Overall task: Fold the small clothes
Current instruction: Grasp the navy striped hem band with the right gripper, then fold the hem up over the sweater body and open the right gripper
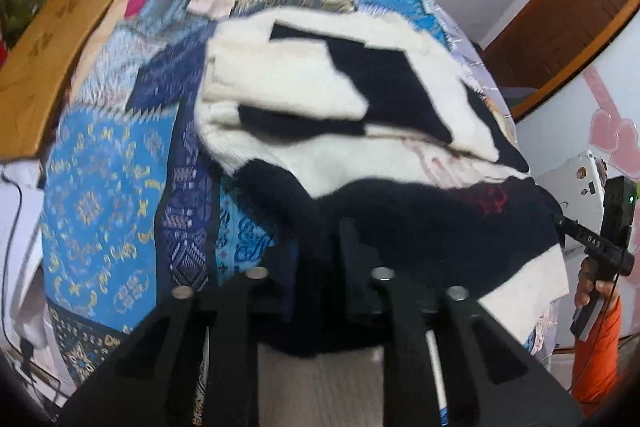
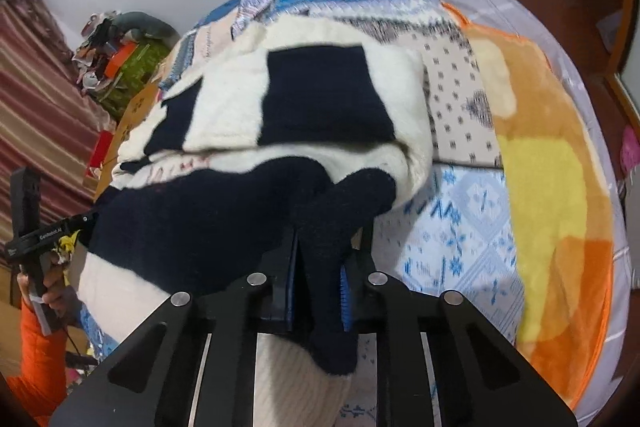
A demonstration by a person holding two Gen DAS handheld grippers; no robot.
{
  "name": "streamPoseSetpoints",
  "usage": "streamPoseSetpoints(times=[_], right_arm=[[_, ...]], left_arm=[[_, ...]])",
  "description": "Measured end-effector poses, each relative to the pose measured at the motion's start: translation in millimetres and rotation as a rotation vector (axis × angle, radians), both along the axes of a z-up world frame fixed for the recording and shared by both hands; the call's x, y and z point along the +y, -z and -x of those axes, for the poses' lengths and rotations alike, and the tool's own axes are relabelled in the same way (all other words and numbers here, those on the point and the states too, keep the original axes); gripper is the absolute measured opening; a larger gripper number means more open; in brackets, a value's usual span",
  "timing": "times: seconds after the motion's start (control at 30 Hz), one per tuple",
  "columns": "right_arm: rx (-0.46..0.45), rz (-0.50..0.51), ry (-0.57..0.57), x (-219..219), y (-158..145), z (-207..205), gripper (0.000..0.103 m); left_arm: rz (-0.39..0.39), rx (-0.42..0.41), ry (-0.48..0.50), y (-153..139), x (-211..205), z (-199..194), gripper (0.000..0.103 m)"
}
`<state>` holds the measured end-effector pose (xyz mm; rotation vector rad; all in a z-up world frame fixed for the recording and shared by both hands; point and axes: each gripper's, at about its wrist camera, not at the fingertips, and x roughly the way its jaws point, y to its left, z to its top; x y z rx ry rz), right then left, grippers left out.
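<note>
Patchwork cloth in blues, pale lilac and cream covers the bed [image 1: 108,187], and on its far right side, in the right wrist view, lies a plush blanket [image 2: 552,187] of orange, yellow and tan. White walls stand behind the bed; a dark wooden door frame [image 1: 560,11] shows at the right of the left wrist view, and a striped reddish curtain [image 2: 36,99] hangs at the left of the right wrist view beside a cluttered pile of bright things. A tan wooden board [image 1: 44,67] sits at the bed's left edge. On the patchwork lies the task's garment, a fuzzy sweater [image 1: 340,99] in white and dark navy blocks, partly folded over itself in thick layers. The right gripper [image 2: 320,275] has its jaws narrowed onto a navy piece of the sweater, which passes between the blue pads and hangs out below them. The left gripper [image 1: 320,267] has its jaws drawn close on the sweater's dark near edge, though blur hides the pads there. Each view shows the other gripper at its side, held by a hand with an orange sleeve [image 1: 596,351]
</note>
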<state>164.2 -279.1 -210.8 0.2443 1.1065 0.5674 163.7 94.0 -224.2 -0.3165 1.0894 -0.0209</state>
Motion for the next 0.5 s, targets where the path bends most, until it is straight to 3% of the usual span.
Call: streamPoseSetpoints(times=[0.17, 0.33, 0.5], right_arm=[[-0.083, -0.002, 0.016, 0.0, -19.9, -12.5, 0.013], [-0.135, -0.013, 0.044, -2.6, -33.2, -26.8, 0.012], [-0.18, 0.001, 0.066, -0.5, -37.8, -38.9, 0.012]], left_arm=[[-0.01, -0.076, -0.031, -23.0, 6.7, -4.8, 0.008], [-0.067, -0.147, -0.083, -43.1, 22.5, -15.1, 0.007], [-0.116, -0.178, -0.135, -46.3, 36.1, -30.6, 0.007]])
